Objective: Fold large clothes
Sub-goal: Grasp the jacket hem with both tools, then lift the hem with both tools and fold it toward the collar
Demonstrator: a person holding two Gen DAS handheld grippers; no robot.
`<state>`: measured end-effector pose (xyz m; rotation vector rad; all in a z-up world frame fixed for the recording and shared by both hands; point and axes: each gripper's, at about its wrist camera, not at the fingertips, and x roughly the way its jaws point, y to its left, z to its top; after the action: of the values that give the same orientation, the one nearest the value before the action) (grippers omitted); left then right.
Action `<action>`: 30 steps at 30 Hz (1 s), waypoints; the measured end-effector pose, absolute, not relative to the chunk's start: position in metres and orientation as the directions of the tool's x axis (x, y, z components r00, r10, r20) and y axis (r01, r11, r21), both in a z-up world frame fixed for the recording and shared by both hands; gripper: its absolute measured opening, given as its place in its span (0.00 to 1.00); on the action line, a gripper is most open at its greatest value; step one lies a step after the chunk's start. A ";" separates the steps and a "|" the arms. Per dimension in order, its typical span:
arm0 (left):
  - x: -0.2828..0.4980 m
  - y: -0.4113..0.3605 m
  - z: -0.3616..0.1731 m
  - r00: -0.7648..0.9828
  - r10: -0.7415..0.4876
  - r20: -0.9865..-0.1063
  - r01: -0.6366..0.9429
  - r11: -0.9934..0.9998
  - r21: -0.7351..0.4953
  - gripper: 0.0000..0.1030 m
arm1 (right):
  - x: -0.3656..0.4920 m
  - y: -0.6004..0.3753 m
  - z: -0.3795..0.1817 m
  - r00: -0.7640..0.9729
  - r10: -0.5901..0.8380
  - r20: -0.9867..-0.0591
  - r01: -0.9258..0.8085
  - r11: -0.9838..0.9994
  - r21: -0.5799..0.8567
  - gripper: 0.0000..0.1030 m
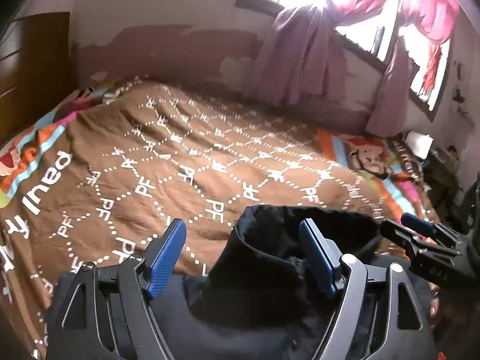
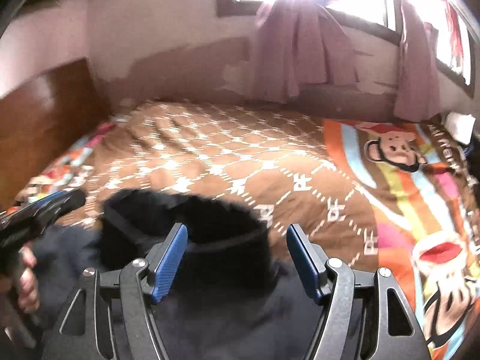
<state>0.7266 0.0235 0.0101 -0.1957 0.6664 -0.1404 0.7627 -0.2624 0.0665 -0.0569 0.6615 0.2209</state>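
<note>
While the black, fur-trimmed padded garment (image 1: 270,258) lies bunched at six o'clock on the brown patterned bedspread (image 1: 186,162), its length running nine-to-three, both the left gripper (image 1: 243,258) and right gripper (image 2: 237,261) hang above it, equally near, jaws apart and empty.

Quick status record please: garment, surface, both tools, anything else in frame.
garment: dark garment, bunched with one edge rolled over, lying at the near edge of the bed
surface: brown bedspread with white lettering and a cartoon monkey border
left tool: jaws apart, nothing pinched; garment lies below and between them
right tool: jaws apart, not gripping; garment lies below
hand: on the left tool's handle, seen from the right wrist
background: pink curtains, bright window, wooden headboard
</note>
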 end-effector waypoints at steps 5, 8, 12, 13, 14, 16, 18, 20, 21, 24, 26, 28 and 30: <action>0.742 0.037 -0.019 0.727 -0.270 -0.631 0.047 0.937 -0.347 0.12 | 0.802 -0.260 0.033 0.732 0.159 -0.662 -0.184 0.982 0.032 0.50; 0.728 0.043 -0.010 0.751 -0.304 -0.587 0.085 0.925 -0.370 0.05 | 0.796 -0.268 0.027 0.743 0.186 -0.643 -0.175 0.981 0.082 0.18; 0.704 0.049 0.009 0.754 -0.346 -0.559 0.148 0.918 -0.368 0.03 | 0.771 -0.291 0.041 0.776 0.288 -0.561 -0.213 0.957 0.198 0.10; 0.698 0.053 0.013 0.740 -0.365 -0.565 0.157 0.911 -0.382 0.03 | 0.762 -0.297 0.045 0.778 0.319 -0.541 -0.240 0.947 0.214 0.10; 0.692 0.053 0.015 0.732 -0.373 -0.571 0.160 0.908 -0.388 0.03 | 0.756 -0.300 0.049 0.778 0.332 -0.533 -0.258 0.943 0.210 0.09; 0.676 0.058 0.020 0.705 -0.397 -0.587 0.185 0.903 -0.388 0.03 | 0.736 -0.310 0.056 0.764 0.392 -0.513 -0.318 0.920 0.229 0.08; 0.668 0.058 0.020 0.678 -0.405 -0.613 0.196 0.904 -0.381 0.03 | 0.713 -0.318 0.059 0.744 0.410 -0.528 -0.366 0.911 0.191 0.07; 0.660 0.055 0.014 0.642 -0.401 -0.654 0.203 0.911 -0.359 0.03 | 0.694 -0.326 0.057 0.717 0.422 -0.554 -0.402 0.901 0.166 0.06; 0.655 0.052 0.009 0.621 -0.393 -0.678 0.212 0.917 -0.338 0.03 | 0.690 -0.326 0.055 0.708 0.419 -0.569 -0.407 0.900 0.156 0.06; 0.640 0.036 -0.009 0.587 -0.335 -0.737 0.229 0.942 -0.246 0.03 | 0.674 -0.332 0.036 0.650 0.412 -0.639 -0.437 0.890 0.130 0.04; 0.636 0.030 -0.019 0.596 -0.282 -0.751 0.232 0.957 -0.175 0.02 | 0.667 -0.330 0.016 0.614 0.371 -0.697 -0.449 0.890 0.078 0.01; 0.638 0.029 -0.034 0.588 -0.243 -0.771 0.226 0.965 -0.132 0.02 | 0.666 -0.332 -0.008 0.587 0.314 -0.746 -0.436 0.899 0.035 0.01; 0.643 0.026 -0.047 0.581 -0.216 -0.784 0.220 0.970 -0.105 0.02 | 0.667 -0.338 -0.029 0.565 0.291 -0.772 -0.412 0.910 0.041 0.01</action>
<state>0.6428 0.0264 -0.0475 0.0040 0.9157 -0.2546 0.6671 -0.3383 -0.0294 -0.1498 0.8783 0.4156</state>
